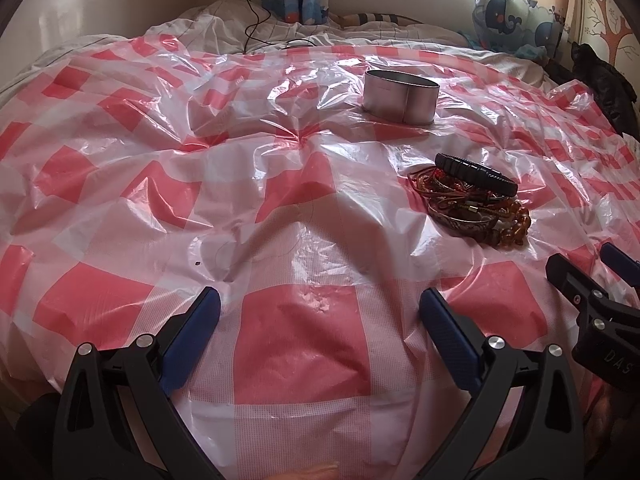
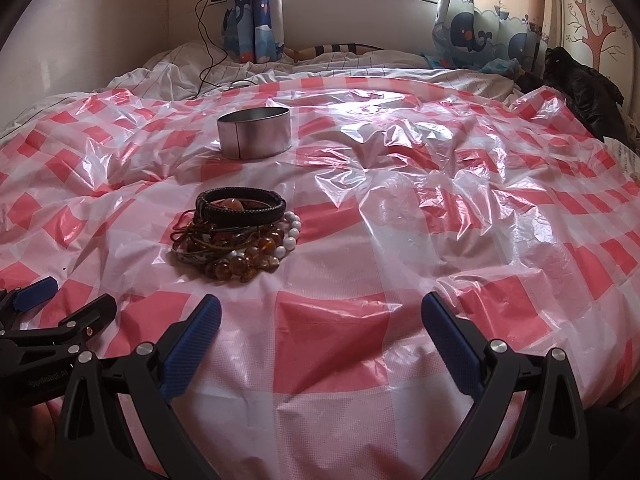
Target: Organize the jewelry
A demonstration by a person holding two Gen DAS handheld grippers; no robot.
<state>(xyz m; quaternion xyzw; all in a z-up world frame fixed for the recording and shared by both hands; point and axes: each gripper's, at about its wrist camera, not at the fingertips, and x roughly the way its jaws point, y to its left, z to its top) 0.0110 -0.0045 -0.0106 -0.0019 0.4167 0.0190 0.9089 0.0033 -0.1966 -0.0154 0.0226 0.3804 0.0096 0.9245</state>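
Observation:
A heap of jewelry [image 1: 472, 200] [image 2: 236, 236] lies on the red-and-white checked plastic sheet [image 1: 300, 208] [image 2: 400, 240]: a black braided bracelet [image 1: 476, 172] [image 2: 240, 204] on top, amber beads [image 1: 514, 226] [image 2: 248, 260], white beads [image 2: 290, 232] and thin bangles under it. Beyond the heap stands a round metal tin [image 1: 400, 96] [image 2: 254, 132], open at the top. My left gripper [image 1: 320, 312] is open and empty, low over the sheet, left of the heap. My right gripper [image 2: 320, 316] is open and empty, near and right of the heap. Each gripper shows at the other view's edge.
The sheet covers a bed with rumpled white bedding [image 2: 180, 64] at the far end. A black cable [image 2: 204, 40] runs from a wall socket onto the bedding. Whale-print curtains [image 2: 472, 32] hang by the window. A dark garment [image 2: 584, 88] lies at the far right edge.

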